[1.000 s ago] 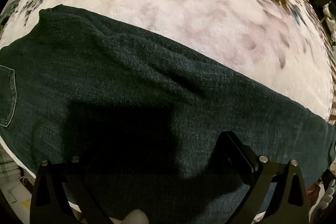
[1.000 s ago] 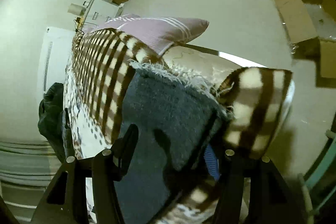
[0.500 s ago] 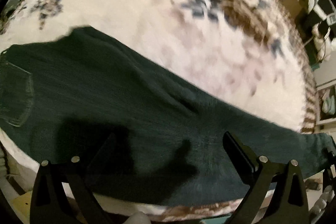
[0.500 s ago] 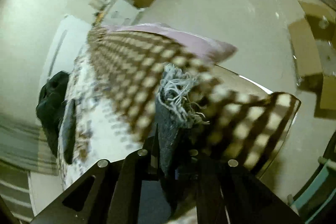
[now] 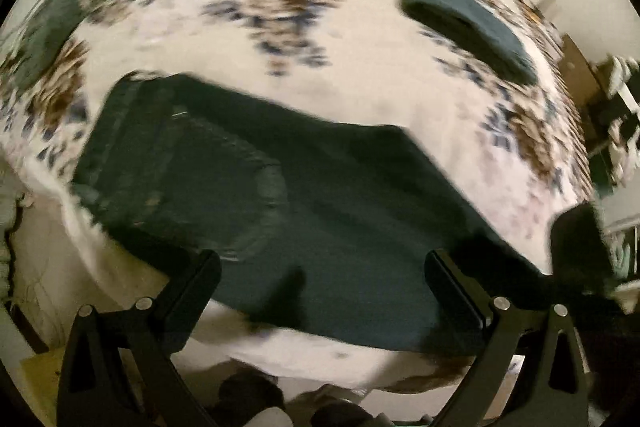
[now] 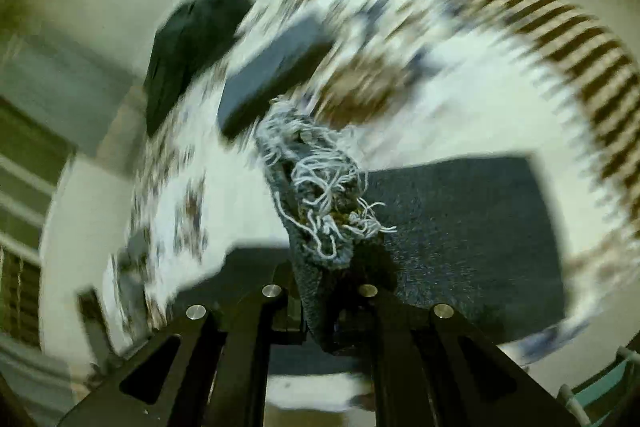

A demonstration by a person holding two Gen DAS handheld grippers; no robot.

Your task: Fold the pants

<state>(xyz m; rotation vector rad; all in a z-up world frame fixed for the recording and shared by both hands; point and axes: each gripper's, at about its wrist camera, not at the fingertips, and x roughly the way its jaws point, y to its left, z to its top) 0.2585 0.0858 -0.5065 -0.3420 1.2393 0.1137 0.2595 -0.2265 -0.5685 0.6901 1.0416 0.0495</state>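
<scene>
One pair of dark denim pants [image 5: 304,211] is spread flat across the patterned blanket [image 5: 280,39], waistband end toward the left of the left wrist view, with one back pocket [image 5: 236,195] visible. The leg end is lifted off the blanket: the right gripper [image 6: 320,307] is clenched on the frayed hem [image 6: 320,203], its two fingers pinched tight with loose pale threads sticking up above them. The left gripper [image 5: 320,283] is released, two fingers spread wide over the near edge of the pants, nothing between them. Farther up the blanket from the pants sits one folded dark garment [image 5: 468,23], well apart. Beyond that, at the blanket's far edge, there's one dark heap [image 6: 188,43], too blurry to identify. Both views are pretty smeared.
</scene>
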